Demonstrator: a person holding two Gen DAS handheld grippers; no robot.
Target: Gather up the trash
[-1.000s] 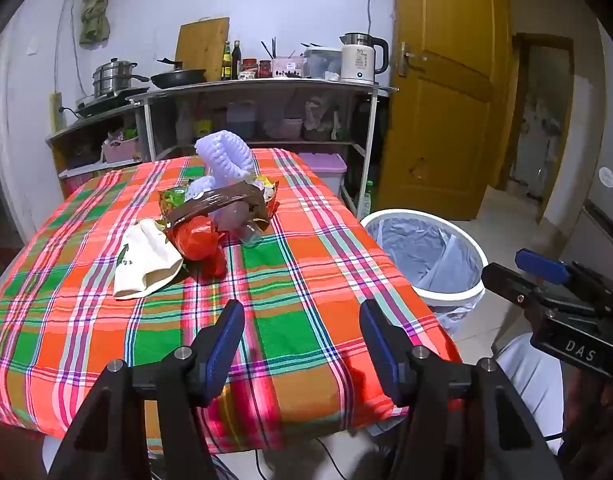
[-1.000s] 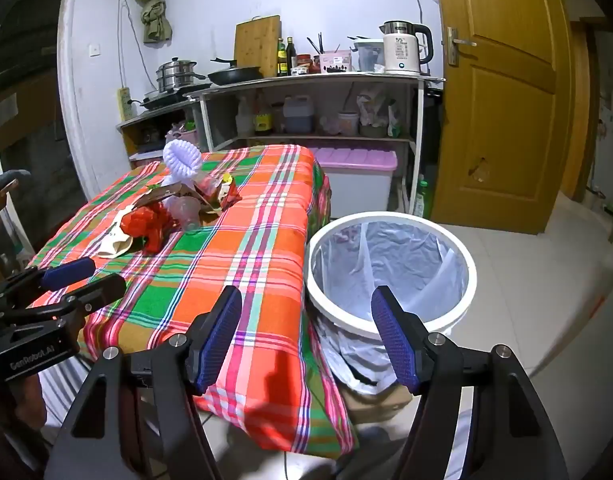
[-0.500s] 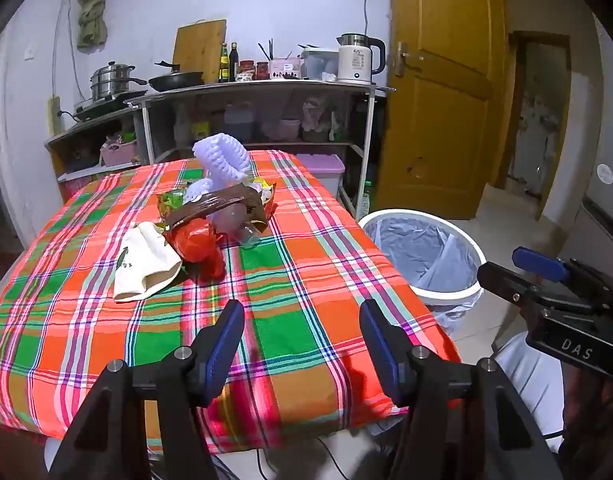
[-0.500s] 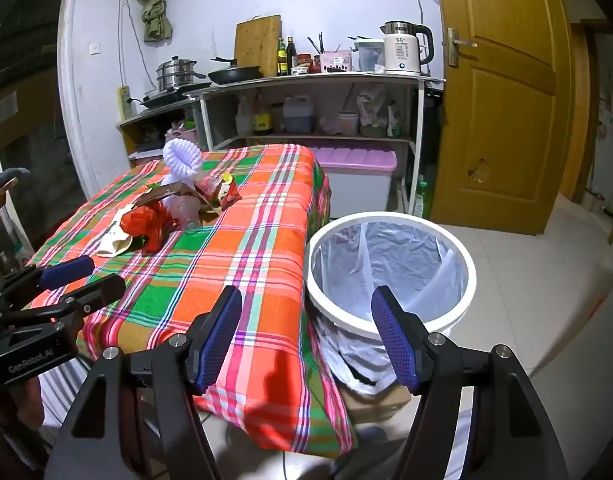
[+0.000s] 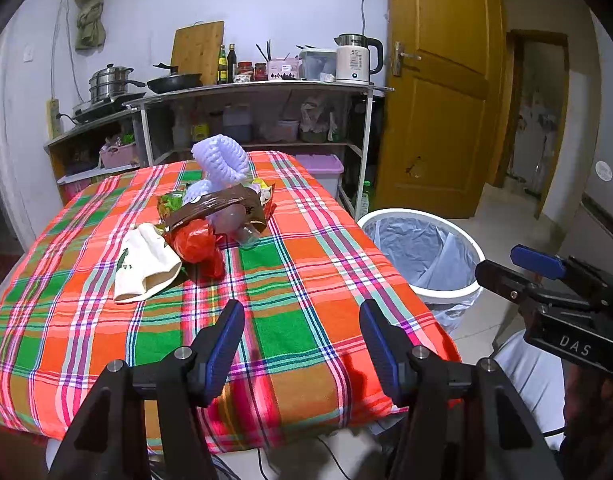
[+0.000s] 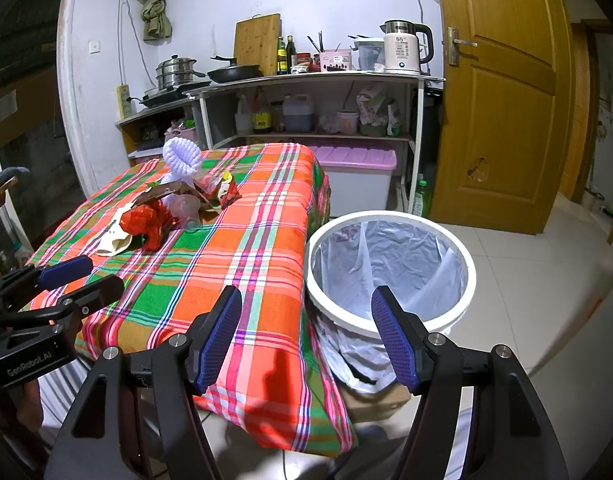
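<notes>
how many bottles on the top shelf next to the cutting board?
2: both dark bottles stand side by side just right of the cutting board. Jars farther right could hide more.

white kettle (image 5: 356,58) at twelve o'clock on the shelf (image 5: 266,88); wooden door (image 5: 438,92) at one o'clock.

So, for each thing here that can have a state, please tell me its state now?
Left hand-held gripper: open, holding nothing.
Right hand-held gripper: open, holding nothing.
White round trash bin: uncovered, lined with a clear bag, no trash visible inside.
Red crumpled plastic bag: on the table, not collected.
Cream paper bag: lying flat.
Yellow wooden door: shut.
</notes>
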